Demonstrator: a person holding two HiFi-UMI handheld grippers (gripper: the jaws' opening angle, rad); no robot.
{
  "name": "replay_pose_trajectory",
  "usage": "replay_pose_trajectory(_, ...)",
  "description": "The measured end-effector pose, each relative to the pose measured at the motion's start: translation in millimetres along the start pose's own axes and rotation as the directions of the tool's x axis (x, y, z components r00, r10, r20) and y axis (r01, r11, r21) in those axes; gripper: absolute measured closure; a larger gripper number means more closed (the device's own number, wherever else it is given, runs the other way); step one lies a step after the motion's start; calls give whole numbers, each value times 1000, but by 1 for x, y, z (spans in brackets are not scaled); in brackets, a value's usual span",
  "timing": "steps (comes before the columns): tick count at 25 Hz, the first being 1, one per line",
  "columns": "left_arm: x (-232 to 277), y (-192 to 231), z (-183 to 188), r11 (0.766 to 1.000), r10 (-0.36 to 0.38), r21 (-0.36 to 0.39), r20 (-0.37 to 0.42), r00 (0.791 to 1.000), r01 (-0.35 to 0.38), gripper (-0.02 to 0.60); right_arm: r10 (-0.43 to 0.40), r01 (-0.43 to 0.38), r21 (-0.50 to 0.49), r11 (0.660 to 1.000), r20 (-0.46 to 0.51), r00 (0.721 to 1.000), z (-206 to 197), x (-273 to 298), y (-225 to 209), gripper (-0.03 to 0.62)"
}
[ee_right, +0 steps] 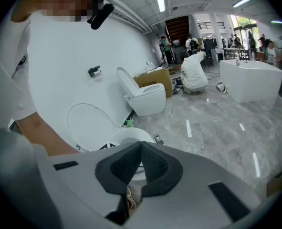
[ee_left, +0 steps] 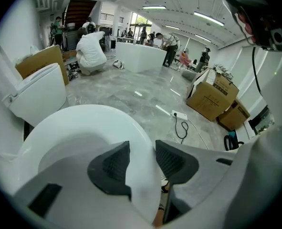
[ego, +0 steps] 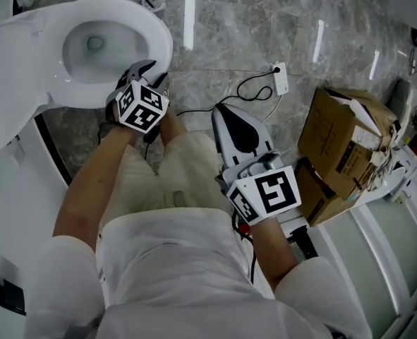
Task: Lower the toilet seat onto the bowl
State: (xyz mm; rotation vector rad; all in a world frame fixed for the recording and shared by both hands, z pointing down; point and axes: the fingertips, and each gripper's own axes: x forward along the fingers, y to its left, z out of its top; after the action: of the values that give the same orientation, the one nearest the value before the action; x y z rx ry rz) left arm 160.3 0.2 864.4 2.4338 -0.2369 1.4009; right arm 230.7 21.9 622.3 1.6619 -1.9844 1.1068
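Right gripper [ee_right: 141,149], closed on nothing, hangs at 5 o'clock. Left gripper [ee_left: 141,156], the nearer, pinches the seat's [ego: 155,34] front rim; seat stretches toward 10 o'clock from it, seemingly low over the bowl [ego: 95,44].

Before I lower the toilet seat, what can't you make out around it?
- Gap under the white oval toilet seat: head view, seat covers it; left gripper view, left claw blocks it.
- Left claw's pads: head view, behind its marker cube.
- White toilet in right gripper view: mostly behind the shut right claw.
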Motion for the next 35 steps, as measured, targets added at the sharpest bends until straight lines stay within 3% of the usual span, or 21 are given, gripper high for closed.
replay_pose_trajectory(26, 72, 11, -28, 999, 0, -47, -123, 992, -6, 434, -22, 21, -9, 1000, -64, 998, -21, 13, -20, 595)
replay_pose_trajectory(32, 79, 15, -29, 994, 61, -86, -112, 992, -71, 434, -18, 17, -17, 1000, -67, 998, -14, 15, -22, 595)
replay_pose_trajectory(35, 80, 13, -29, 995, 53, -81, -121, 991, -63, 434, -17, 16, -20, 1000, -60, 998, -10, 17, -20, 597)
